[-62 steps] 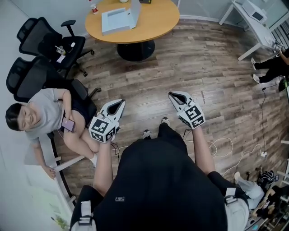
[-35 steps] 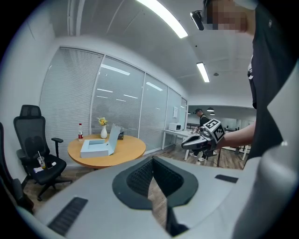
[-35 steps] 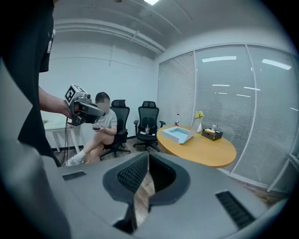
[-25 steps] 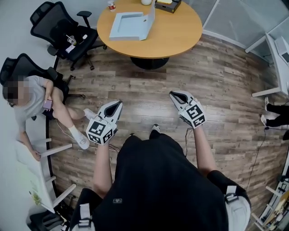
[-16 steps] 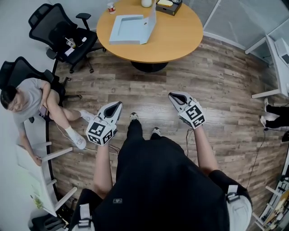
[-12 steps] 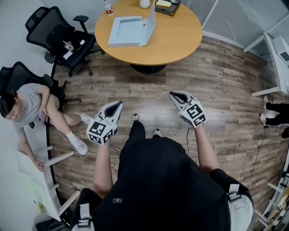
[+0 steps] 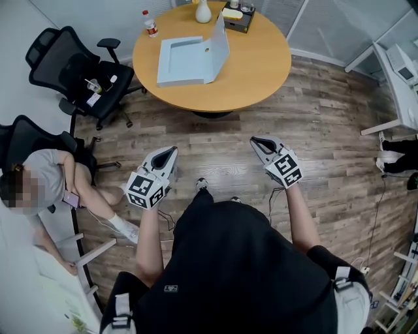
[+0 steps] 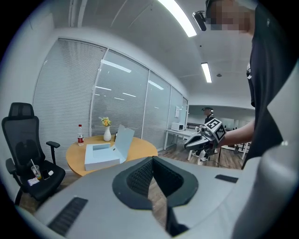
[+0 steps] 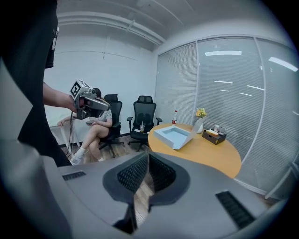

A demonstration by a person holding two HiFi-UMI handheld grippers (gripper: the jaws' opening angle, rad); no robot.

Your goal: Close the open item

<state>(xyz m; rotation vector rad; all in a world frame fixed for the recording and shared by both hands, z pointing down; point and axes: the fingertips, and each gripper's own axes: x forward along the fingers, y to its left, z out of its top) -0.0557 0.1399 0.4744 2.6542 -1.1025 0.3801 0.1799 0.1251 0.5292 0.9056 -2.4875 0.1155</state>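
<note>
My legs: hidden under my black shirt (image 7: pixel 241 261); only shoe tips (image 7: pixel 202 184) show.
Open pale blue cardboard box (image 7: pixel 183 62): lid's outer face turned away.
White desk (image 7: pixel 401 91), far right: cut by the edge.
Dark tray box (image 7: pixel 236 17) on the round wooden table (image 7: pixel 261 72), far side: contents too small to tell.

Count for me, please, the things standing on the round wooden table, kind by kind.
open light-blue box: 1
red-capped bottle: 1
white vase: 1
dark tray of small items: 1
Total: 4
</note>
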